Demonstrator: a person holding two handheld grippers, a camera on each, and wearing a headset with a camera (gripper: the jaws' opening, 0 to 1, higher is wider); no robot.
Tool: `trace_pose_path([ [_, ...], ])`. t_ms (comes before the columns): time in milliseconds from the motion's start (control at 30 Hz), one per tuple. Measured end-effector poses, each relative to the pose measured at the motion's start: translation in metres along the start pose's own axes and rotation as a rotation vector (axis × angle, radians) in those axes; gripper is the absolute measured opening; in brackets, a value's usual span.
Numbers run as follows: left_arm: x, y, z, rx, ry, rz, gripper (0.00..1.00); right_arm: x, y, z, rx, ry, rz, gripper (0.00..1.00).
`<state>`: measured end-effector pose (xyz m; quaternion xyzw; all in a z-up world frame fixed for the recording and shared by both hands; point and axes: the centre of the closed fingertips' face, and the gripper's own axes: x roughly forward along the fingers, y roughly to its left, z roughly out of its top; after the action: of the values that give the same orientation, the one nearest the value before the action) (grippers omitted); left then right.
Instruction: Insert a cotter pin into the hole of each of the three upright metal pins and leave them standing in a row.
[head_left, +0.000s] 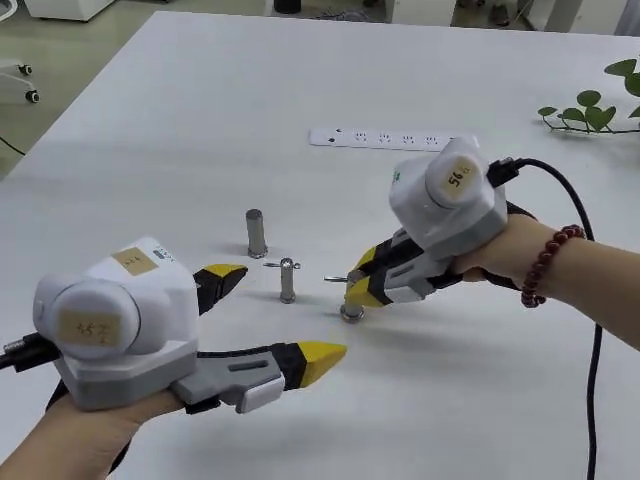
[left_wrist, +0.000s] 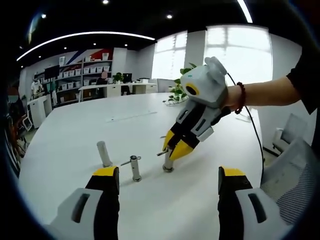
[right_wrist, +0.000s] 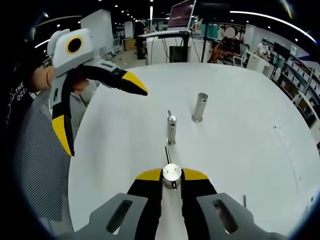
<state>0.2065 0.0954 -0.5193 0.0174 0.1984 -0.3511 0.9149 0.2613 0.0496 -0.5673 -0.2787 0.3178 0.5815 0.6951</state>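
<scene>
Left tongs (head_left: 283, 315) sit spread wide up front; right tongs (head_left: 356, 290) are pinching a cotter pin (head_left: 335, 279) at the nearest metal pin (head_left: 352, 313) on the tabletop (head_left: 200, 130).

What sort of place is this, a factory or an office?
Likely an open office or lab: a big white table with a power strip and a plant, and shelves and desks behind.

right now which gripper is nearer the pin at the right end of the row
Right. The right gripper sits directly over that pin, shut on a cotter pin; the left gripper is open, apart from it, lower left in the head view.
</scene>
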Motion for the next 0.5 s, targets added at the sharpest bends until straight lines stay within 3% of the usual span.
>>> trace_pose_path([
  [500, 0.0011, 0.0004, -0.0008, -0.013, -0.026, -0.006, 0.9, -0.0001, -0.0086, 0.0037, -0.008, -0.004, 0.017, 0.08],
])
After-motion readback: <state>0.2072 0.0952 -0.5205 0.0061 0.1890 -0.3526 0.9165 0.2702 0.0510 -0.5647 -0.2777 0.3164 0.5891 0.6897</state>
